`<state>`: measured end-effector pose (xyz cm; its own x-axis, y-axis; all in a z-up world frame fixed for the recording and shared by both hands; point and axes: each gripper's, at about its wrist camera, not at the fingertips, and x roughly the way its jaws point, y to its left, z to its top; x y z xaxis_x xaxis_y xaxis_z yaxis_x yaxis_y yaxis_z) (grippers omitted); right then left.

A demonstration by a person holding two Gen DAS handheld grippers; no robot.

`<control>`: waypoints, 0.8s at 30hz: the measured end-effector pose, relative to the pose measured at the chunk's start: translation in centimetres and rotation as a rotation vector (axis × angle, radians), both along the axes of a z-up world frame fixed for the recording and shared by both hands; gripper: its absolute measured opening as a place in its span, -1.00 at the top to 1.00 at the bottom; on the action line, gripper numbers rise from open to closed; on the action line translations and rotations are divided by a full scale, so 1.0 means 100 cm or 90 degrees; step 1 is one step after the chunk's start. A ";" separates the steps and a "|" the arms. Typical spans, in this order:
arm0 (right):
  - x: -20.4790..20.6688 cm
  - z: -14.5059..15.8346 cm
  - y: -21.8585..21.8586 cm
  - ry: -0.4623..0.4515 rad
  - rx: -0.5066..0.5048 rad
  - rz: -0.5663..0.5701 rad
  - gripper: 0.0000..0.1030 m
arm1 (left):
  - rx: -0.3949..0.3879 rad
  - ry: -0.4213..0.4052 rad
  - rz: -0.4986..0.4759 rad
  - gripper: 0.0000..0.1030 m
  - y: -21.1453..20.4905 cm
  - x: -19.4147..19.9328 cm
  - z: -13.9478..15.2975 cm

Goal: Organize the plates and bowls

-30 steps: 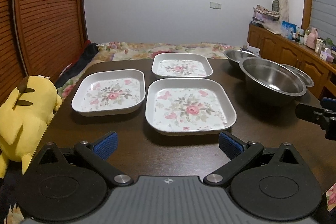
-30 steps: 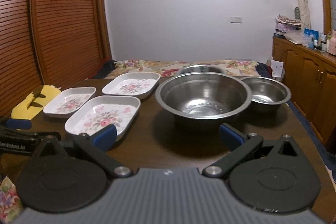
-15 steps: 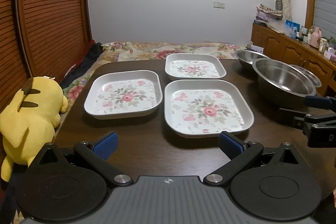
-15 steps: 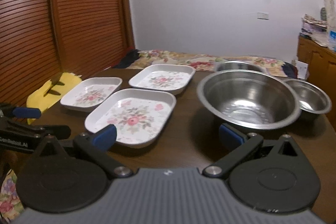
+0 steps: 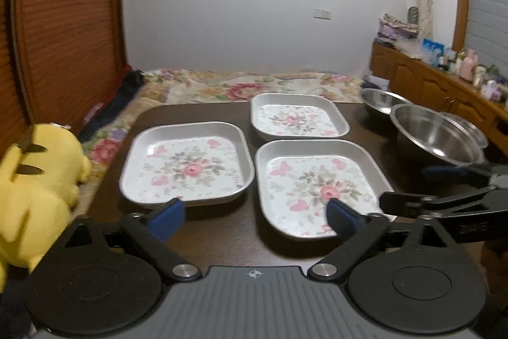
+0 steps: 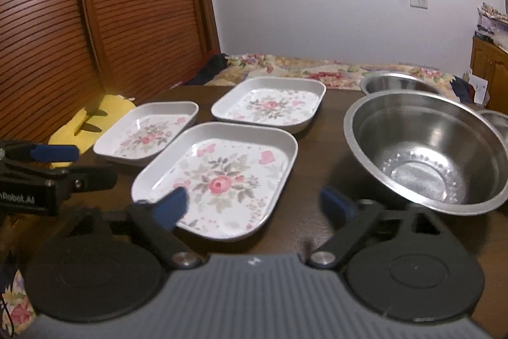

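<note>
Three square white plates with pink flower prints lie on the dark wooden table (image 5: 222, 240): a left plate (image 5: 187, 164), a far plate (image 5: 297, 116) and a near plate (image 5: 320, 185). The same near plate (image 6: 222, 177) fills the middle of the right wrist view. A large steel bowl (image 6: 425, 154) stands to the right, with two smaller steel bowls behind it (image 6: 393, 81). My left gripper (image 5: 254, 216) is open, just short of the plates' near edges. My right gripper (image 6: 254, 207) is open over the near plate's right corner, and nothing sits between its fingers.
A yellow plush toy (image 5: 35, 180) leans at the table's left edge. A bed with a floral cover (image 5: 247, 86) lies beyond the far edge. A wooden cabinet (image 5: 444, 84) with small items runs along the right wall. Slatted wooden doors (image 6: 95, 15) stand left.
Both grippers have moved forward and leftward toward the plates. The right one now faces the near plate rather than the big bowl. Both stay open.
</note>
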<state>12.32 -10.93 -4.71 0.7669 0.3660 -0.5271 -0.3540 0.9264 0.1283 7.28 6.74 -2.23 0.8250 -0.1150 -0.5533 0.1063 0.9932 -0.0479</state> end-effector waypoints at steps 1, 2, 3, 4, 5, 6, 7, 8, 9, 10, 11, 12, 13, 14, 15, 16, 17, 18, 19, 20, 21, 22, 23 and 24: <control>0.002 -0.001 0.000 0.004 0.002 -0.001 -0.66 | -0.012 0.010 -0.007 -0.75 0.001 0.005 -0.002; 0.003 -0.003 0.000 0.008 0.004 -0.003 -0.60 | -0.017 0.016 -0.010 -0.67 0.001 0.008 -0.005; 0.004 -0.004 0.000 0.009 0.005 -0.004 -0.50 | -0.020 0.020 -0.015 -0.63 0.001 0.012 -0.007; 0.004 -0.005 0.000 0.010 0.004 -0.006 -0.45 | -0.020 0.023 -0.015 -0.56 0.001 0.016 -0.010; 0.006 -0.005 -0.001 0.012 0.002 -0.008 -0.37 | -0.019 0.027 -0.014 -0.44 0.001 0.019 -0.012; 0.007 -0.006 -0.001 0.016 0.002 -0.010 -0.27 | -0.018 0.030 -0.014 -0.39 0.001 0.021 -0.014; 0.009 -0.007 -0.002 0.021 0.004 -0.010 -0.22 | -0.015 0.033 -0.014 -0.31 0.000 0.024 -0.015; 0.011 -0.009 -0.002 0.027 0.006 -0.011 -0.13 | -0.015 0.033 -0.016 -0.19 0.000 0.026 -0.017; 0.013 -0.010 -0.003 0.033 0.011 -0.011 -0.08 | -0.017 0.035 -0.018 -0.14 0.000 0.027 -0.017; 0.014 -0.011 -0.004 0.037 0.013 -0.012 -0.05 | -0.019 0.037 -0.020 -0.07 0.000 0.029 -0.018; 0.015 -0.011 -0.004 0.040 0.014 -0.013 0.05 | -0.021 0.037 -0.024 0.03 -0.001 0.030 -0.018; 0.016 -0.012 -0.004 0.041 0.016 -0.014 0.10 | -0.023 0.038 -0.026 0.08 -0.001 0.031 -0.019; 0.017 -0.012 -0.005 0.043 0.018 -0.015 0.12 | -0.026 0.040 -0.029 0.18 -0.002 0.032 -0.020; 0.018 -0.012 -0.005 0.045 0.019 -0.014 0.18 | -0.028 0.043 -0.030 0.29 -0.002 0.033 -0.021; 0.019 -0.013 -0.004 0.048 0.021 -0.014 0.26 | -0.029 0.045 -0.030 0.35 -0.003 0.035 -0.021; 0.020 -0.014 -0.004 0.051 0.022 -0.014 0.30 | -0.030 0.046 -0.030 0.43 -0.003 0.036 -0.022; 0.021 -0.014 -0.004 0.054 0.021 -0.014 0.35 | -0.031 0.048 -0.031 0.47 -0.003 0.038 -0.022; 0.022 -0.015 -0.004 0.057 0.020 -0.015 0.38 | -0.032 0.049 -0.032 0.50 -0.004 0.038 -0.023; 0.023 -0.016 -0.004 0.058 0.022 -0.015 0.40 | -0.033 0.049 -0.033 0.53 -0.005 0.039 -0.023; 0.024 -0.016 -0.004 0.060 0.022 -0.016 0.46 | -0.032 0.051 -0.033 0.58 -0.005 0.040 -0.024; 0.024 -0.016 -0.004 0.060 0.023 -0.016 0.49 | -0.031 0.051 -0.033 0.59 -0.006 0.042 -0.025; 0.025 -0.016 -0.004 0.060 0.023 -0.017 0.50 | -0.029 0.052 -0.031 0.62 -0.006 0.043 -0.026; 0.025 -0.016 -0.004 0.061 0.023 -0.016 0.53 | -0.028 0.053 -0.030 0.64 -0.006 0.044 -0.027; 0.025 -0.016 -0.004 0.061 0.024 -0.015 0.56 | -0.028 0.053 -0.029 0.65 -0.006 0.045 -0.027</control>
<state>14.82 -11.32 -6.29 0.7219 0.3694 -0.5851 -0.3164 0.9282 0.1955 11.79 6.17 -4.97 0.7695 -0.1772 -0.6136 0.1454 0.9841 -0.1018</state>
